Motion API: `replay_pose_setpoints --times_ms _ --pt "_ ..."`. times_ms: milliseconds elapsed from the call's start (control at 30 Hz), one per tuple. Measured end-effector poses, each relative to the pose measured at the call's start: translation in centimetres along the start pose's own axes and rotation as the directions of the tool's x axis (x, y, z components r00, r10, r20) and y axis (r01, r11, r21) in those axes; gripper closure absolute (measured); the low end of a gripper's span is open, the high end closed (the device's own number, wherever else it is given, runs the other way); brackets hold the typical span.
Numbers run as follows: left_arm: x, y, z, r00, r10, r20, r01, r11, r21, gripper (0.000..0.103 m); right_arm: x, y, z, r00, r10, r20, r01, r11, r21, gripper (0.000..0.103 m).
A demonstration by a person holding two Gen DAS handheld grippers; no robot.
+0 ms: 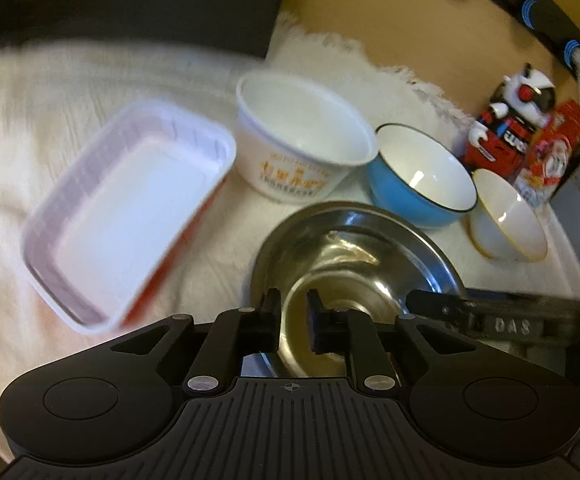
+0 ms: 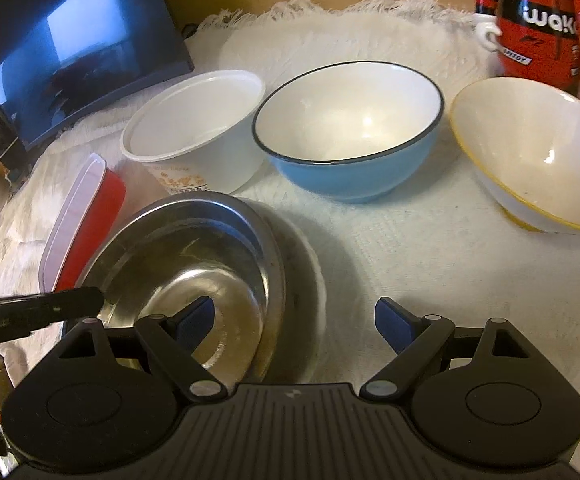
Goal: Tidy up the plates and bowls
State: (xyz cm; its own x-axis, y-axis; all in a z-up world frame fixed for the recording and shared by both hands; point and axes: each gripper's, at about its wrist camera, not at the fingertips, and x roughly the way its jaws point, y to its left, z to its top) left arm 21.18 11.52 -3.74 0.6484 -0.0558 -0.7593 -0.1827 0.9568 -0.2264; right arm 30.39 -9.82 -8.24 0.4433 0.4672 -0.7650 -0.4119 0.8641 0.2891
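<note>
Left fingers (image 1: pixel 279 312) apparently pinch the steel bowl (image 1: pixel 354 256) rim; right fingers (image 2: pixel 394 326) gape over white cloth (image 2: pixel 410 248).

Matte black plastic on the left gripper (image 1: pixel 294 320), with a ribbed base plate, two round caps at the sides, silver rivets on the linkage arms and black finger pads (image 1: pixel 313 322). Same black body on the right gripper (image 2: pixel 294 322), but with blue pads (image 2: pixel 396 326).
</note>
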Motion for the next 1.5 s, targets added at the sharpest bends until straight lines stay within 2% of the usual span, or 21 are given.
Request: replay_pose_setpoints --times_ms 133,200,267,400,500,600,700,767,833,900,1000,1133,1233,1500 --pt "-0.3 -0.4 0.3 0.995 0.102 0.021 -0.103 0.991 0.089 0.084 0.2 0.0 0.2 1.0 0.005 -0.006 -0.005 1.0 0.005 0.015" --pt "0.1 0.0 0.4 0.992 0.124 0.013 -0.125 0.989 0.083 0.077 0.3 0.0 0.3 1.0 0.008 -0.009 -0.008 1.0 0.004 0.015" --pt "0.3 0.6 0.6 0.995 0.097 0.01 -0.098 0.994 0.058 0.077 0.3 0.0 0.3 1.0 0.008 -0.01 -0.008 1.0 -0.004 0.015" --pt "2.2 2.4 0.8 0.998 -0.016 -0.055 0.013 0.998 -0.058 0.077 0.6 0.0 0.3 1.0 0.023 -0.019 -0.023 1.0 0.0 0.015" --pt "3.7 2.6 0.5 0.996 -0.036 -0.085 0.031 0.998 -0.053 0.076 1.0 0.0 0.3 0.999 0.028 -0.021 -0.028 1.0 0.003 0.015" --pt "4.9 3.0 0.3 0.991 -0.066 -0.117 0.056 0.994 -0.092 0.075 1.6 -0.1 0.1 0.998 0.038 -0.041 -0.037 0.999 0.009 0.016" --pt "5.7 2.6 0.3 0.988 -0.075 -0.134 0.063 0.994 -0.093 0.071 1.8 0.3 -0.1 0.995 0.079 -0.056 -0.079 0.997 -0.006 0.024" --pt "6.0 2.3 0.4 0.988 -0.058 -0.146 0.047 0.996 -0.073 0.07 1.8 0.9 -0.1 0.991 0.114 -0.065 -0.116 0.993 -0.024 0.024" --pt "6.1 2.0 0.7 0.986 -0.047 -0.159 0.037 0.997 -0.065 0.068 1.8 1.3 -0.1 0.993 0.101 -0.064 -0.102 0.994 -0.023 0.024" --pt "6.4 1.9 1.0 0.983 -0.047 -0.179 0.033 0.996 -0.082 0.064 1.6 1.0 -0.1 0.991 0.123 -0.061 -0.122 0.992 0.005 0.024" --pt "7.2 1.1 1.8 0.98 -0.044 -0.192 0.031 0.997 -0.07 0.064 0.8 0.4 -0.1 0.987 0.154 -0.047 -0.153 0.988 0.039 0.024" --pt "8.4 -1.0 2.4 0.978 -0.063 -0.2 0.062 0.998 -0.014 0.062 0.3 -1.0 -0.1 0.994 0.107 -0.02 -0.106 0.993 0.058 0.024" --pt "8.6 -1.9 2.6 0.981 -0.041 -0.191 0.05 0.998 0.04 0.062 0.5 -2.2 -0.4 0.992 0.12 -0.033 -0.116 0.987 0.11 0.024" --pt "8.4 -1.2 2.4 0.978 -0.064 -0.199 0.072 0.997 0.033 0.062 0.4 -1.7 -1.1 0.994 0.109 -0.028 -0.105 0.988 0.115 0.023"
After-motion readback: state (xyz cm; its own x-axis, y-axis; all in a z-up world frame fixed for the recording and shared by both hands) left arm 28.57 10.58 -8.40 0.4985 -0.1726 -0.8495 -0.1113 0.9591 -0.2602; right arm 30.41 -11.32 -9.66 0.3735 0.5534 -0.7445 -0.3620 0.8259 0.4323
